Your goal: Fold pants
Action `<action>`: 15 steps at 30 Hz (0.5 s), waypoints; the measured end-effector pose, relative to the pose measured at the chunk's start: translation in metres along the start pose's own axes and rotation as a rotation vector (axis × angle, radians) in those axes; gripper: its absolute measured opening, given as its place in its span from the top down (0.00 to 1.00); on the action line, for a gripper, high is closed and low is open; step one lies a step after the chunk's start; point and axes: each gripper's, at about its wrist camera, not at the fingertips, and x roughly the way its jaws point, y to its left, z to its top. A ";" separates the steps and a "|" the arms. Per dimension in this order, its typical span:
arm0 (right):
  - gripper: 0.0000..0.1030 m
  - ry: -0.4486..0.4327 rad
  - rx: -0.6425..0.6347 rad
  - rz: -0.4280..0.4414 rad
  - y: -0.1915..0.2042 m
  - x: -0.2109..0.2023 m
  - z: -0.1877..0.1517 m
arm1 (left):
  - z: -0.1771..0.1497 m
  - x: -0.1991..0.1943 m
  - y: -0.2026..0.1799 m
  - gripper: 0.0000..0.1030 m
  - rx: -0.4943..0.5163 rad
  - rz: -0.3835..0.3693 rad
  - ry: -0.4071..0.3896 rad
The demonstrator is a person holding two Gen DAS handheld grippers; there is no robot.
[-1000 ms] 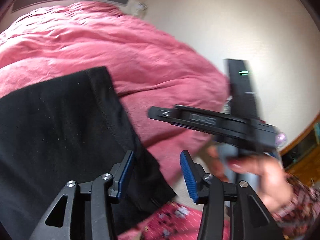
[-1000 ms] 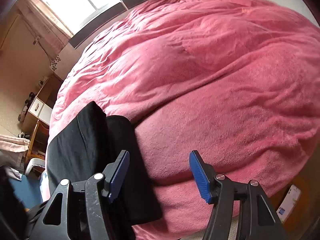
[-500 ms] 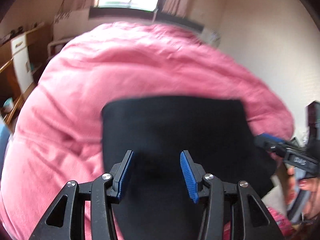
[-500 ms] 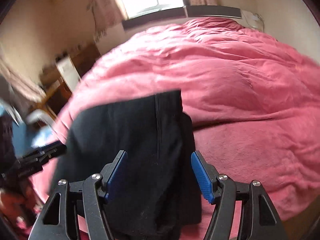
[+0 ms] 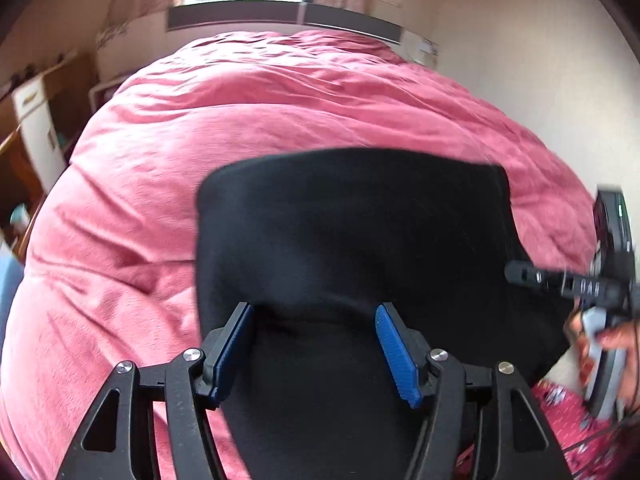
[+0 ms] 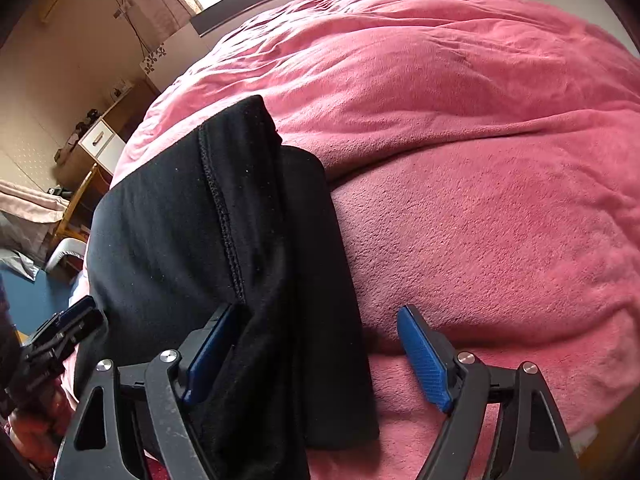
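Observation:
The black pants [image 5: 352,232] lie folded into a thick rectangle near the front edge of the pink bed. My left gripper [image 5: 316,344] is open right over their near edge, blue pads on either side of the cloth. In the right wrist view the pants [image 6: 192,220] show stacked layers with a stitched seam. My right gripper [image 6: 320,352] is open at the stack's right end; its left pad touches the cloth and its right pad is over the blanket. Each gripper shows in the other's view: the right one [image 5: 568,280] and the left one [image 6: 60,332].
A pink blanket [image 6: 480,160] covers the whole bed. A window and a dark headboard [image 5: 280,14] are at the far end. A wooden desk with white drawers [image 6: 100,140] stands to the left. A plain wall [image 5: 540,72] is close on the right.
Both grippers have swung round to face the folded pants and come in closer. The pants have stayed in place. Both grippers stay open.

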 end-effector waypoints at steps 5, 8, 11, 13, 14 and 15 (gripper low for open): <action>0.20 0.004 0.033 0.088 -0.003 -0.004 -0.002 | 0.002 -0.002 0.020 0.37 -0.060 0.095 0.023; 0.17 0.011 0.003 0.132 0.003 -0.001 -0.002 | 0.000 -0.001 0.033 0.37 -0.111 0.083 0.031; 0.17 0.022 -0.036 0.118 0.007 0.004 -0.005 | -0.006 -0.003 0.041 0.35 -0.127 0.080 0.035; 0.16 0.029 -0.021 0.130 0.005 0.007 -0.006 | -0.007 -0.003 0.043 0.33 -0.130 0.075 0.037; 0.16 0.032 -0.002 0.142 0.002 0.010 -0.005 | -0.007 -0.002 0.044 0.33 -0.132 0.069 0.041; 0.15 0.035 0.016 0.153 -0.001 0.011 -0.005 | -0.008 -0.003 0.046 0.33 -0.136 0.059 0.043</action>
